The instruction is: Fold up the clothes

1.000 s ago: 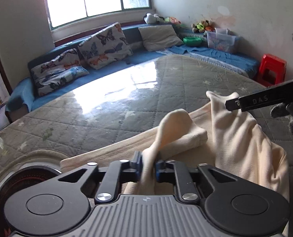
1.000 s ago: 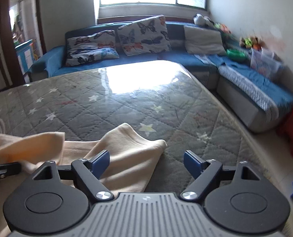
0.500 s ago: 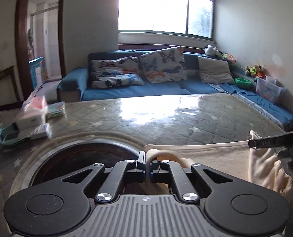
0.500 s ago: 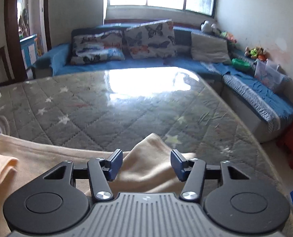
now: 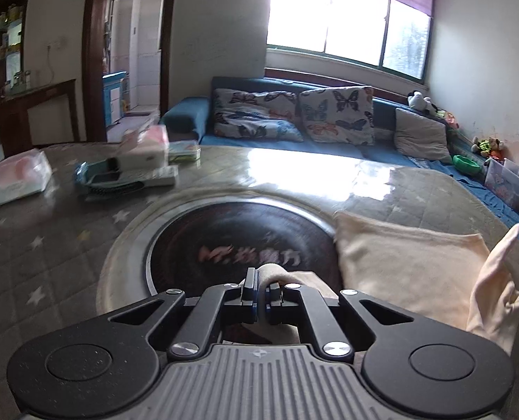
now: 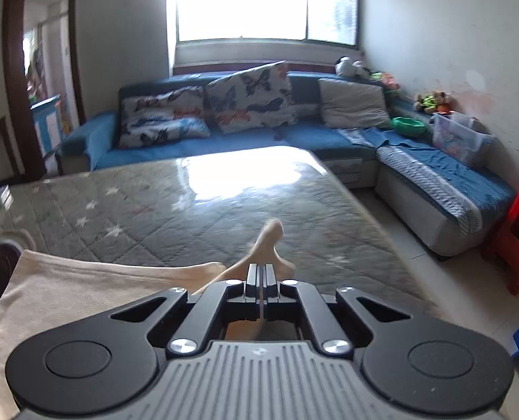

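Folding looks barely begun: the cream garment [image 5: 406,262] lies partly flat on the counter [image 6: 189,210], one edge overlapping the dark round inset [image 5: 238,241] let into the surface, with no tidy fold visible yet. The left gripper [image 5: 261,288] has its jaws pressed together on a bunched bit of that fabric, and the right gripper [image 6: 261,278] pinches another corner, a point of cloth sticking up past its closed jaws. With both ends held, my reading is that the piece is being stretched out or brought over for a first fold; every fold, and the final smoothing, seems still to come. A grey quilted cover with pale stars lies under a glossy top that mirrors the window [image 6: 259,3]. Tissue packs [image 5: 18,178] and a small pile of clutter [image 5: 126,175] sit at the far left of the counter, well apart from the garment. Beyond runs a blue corner sofa [image 6: 329,136] with butterfly cushions [image 6: 252,94], and a red stool [image 6: 518,231] stands on the floor to the right.
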Available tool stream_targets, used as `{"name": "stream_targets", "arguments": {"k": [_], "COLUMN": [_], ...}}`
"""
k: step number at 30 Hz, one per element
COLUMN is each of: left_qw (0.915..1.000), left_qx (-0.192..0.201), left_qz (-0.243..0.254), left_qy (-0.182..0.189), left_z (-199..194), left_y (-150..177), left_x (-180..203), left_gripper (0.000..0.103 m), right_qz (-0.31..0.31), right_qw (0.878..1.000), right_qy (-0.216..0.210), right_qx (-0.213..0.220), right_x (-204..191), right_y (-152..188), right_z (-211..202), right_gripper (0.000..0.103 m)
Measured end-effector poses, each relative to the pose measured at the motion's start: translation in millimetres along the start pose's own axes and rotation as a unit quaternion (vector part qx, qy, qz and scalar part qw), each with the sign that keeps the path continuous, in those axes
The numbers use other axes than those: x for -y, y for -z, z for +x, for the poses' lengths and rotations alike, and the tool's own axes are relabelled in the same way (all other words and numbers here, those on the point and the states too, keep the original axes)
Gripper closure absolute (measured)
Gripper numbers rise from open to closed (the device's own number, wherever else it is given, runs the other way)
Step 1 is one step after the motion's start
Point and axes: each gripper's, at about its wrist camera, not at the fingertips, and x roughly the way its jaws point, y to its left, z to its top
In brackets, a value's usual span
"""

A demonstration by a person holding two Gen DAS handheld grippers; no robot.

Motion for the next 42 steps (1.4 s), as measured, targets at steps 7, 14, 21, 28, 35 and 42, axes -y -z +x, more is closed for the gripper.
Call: {"name": "stream_targets", "arguments": {"k": [7, 14, 21, 28, 35, 42], "left_qw": [0.9991, 0.998, 0.9965, 0.9939, 0.9959, 0.9966], "left_qx": [-0.038, -0.056, -0.053, -0.071, -0.053, -0.057], "left_qz": [-0.006, -0.009, -0.025, -0.037, 0.003, 0.0], "left_qy": [-0.016, -0.029, -0.059, -0.076, -0.073, -0.06], "left_z": [-14, -17, -19, -18, -24, -20], "left_y": [32, 39, 34, 44, 42, 46], "left_x": [-17, -21, -39, -53, -43, -43], "left_gripper": [0.098, 0.08, 0.058, 0.055, 0.054, 0.054], "right_qz": [0.047, 0.032, -0.007, -0.032, -0.034, -0.027], "right_qw": [0.998, 0.999, 0.995, 0.993, 0.994, 0.996], "right_qy": [0.04, -0.025, -0.083, -0.063, -0.066, -0.081], "right_qx": [-0.019, -0.029, -0.053, -0.097, -0.076, -0.027], "right_x": [69, 40, -34, -76, -74, -46], "right_y": [22, 24, 3, 3, 0, -11], "right_z": [-31, -17, 37, 89, 74, 22], "right_gripper": [0.102, 0.084, 0.066, 0.059, 0.088, 0.088]}}
